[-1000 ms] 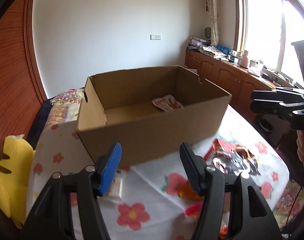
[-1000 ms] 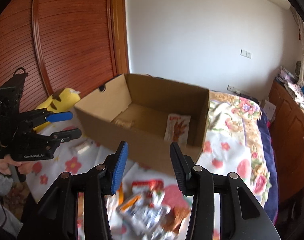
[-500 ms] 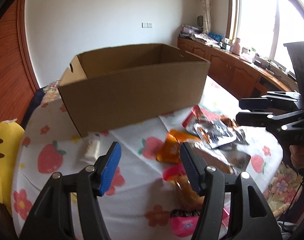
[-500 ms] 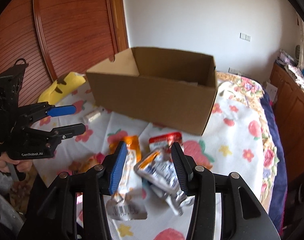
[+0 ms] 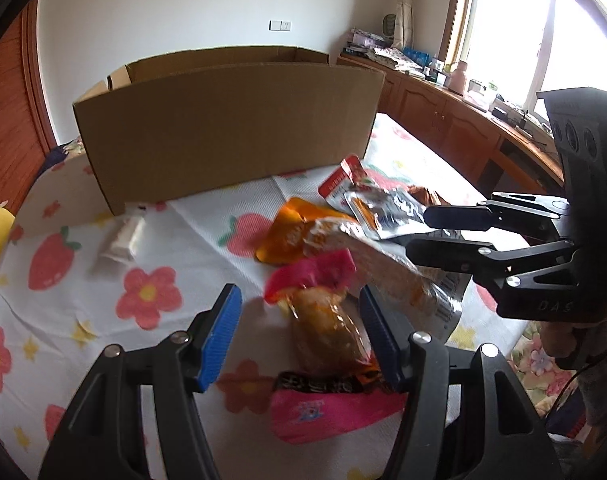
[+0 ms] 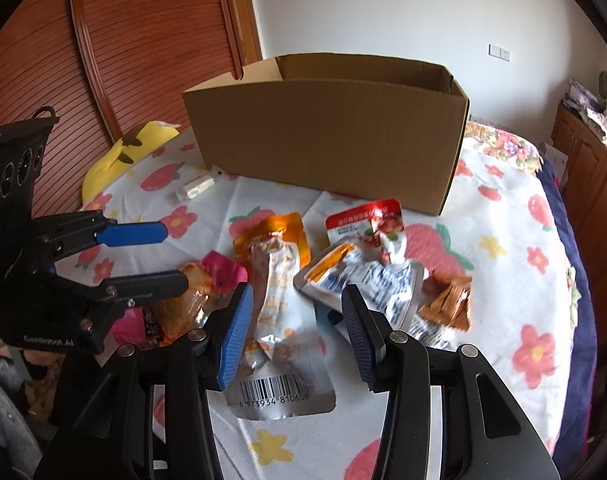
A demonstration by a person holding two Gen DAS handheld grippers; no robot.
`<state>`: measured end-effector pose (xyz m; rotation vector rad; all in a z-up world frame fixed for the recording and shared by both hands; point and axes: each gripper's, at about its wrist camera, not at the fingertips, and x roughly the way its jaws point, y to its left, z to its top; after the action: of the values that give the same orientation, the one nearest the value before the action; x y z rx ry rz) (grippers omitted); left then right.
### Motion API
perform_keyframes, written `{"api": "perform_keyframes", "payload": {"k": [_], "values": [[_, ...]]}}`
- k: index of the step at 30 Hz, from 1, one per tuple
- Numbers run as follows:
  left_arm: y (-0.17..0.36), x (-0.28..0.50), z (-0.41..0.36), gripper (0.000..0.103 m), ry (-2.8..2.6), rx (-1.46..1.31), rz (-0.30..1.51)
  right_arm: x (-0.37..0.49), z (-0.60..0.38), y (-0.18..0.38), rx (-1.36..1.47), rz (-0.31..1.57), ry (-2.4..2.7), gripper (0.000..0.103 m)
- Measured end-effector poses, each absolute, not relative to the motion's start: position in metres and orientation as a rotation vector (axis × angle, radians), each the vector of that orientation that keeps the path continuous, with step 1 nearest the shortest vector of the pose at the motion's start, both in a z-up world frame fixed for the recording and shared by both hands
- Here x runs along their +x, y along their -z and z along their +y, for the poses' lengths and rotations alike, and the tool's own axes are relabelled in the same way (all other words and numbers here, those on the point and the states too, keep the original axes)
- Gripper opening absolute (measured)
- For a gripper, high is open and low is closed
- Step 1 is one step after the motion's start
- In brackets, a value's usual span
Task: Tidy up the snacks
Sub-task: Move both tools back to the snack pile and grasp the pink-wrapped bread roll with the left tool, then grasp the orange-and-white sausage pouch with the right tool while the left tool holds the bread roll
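My counter [image 6: 503, 240] wears a white cloth printed with strawberries and flowers. A cardboard box [image 6: 327, 132] stands at its far side, and the snack packets [image 6: 367, 276] lie heaped in front of it, with one small white packet [image 5: 121, 240] off alone near the box's corner. My left gripper [image 5: 299, 336] hangs open around a clear-and-pink packet [image 5: 323, 332], pads not pressing. My right gripper [image 6: 295, 332] is open over a silver pouch [image 6: 279, 328]. Behind are a white wall, reddish slatted wood doors [image 6: 143, 40], and a bright window [image 5: 543, 28] above wooden cabinets.
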<state>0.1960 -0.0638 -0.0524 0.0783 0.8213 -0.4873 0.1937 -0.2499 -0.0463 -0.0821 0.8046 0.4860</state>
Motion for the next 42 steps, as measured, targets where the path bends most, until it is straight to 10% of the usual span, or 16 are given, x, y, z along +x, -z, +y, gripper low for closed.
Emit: {"api": "perform_keyframes", "payload": {"k": [34,42], "values": [[0.077,0.202,-0.083,0.061,0.431,0.092,0.896,0.173,-0.256,0.057,0.033,0.773,-0.503,0.047],[0.078,0.194,-0.081,0.041,0.423,0.140,0.881,0.174,-0.257,0.058,0.036,0.777,-0.514,0.047]]}}
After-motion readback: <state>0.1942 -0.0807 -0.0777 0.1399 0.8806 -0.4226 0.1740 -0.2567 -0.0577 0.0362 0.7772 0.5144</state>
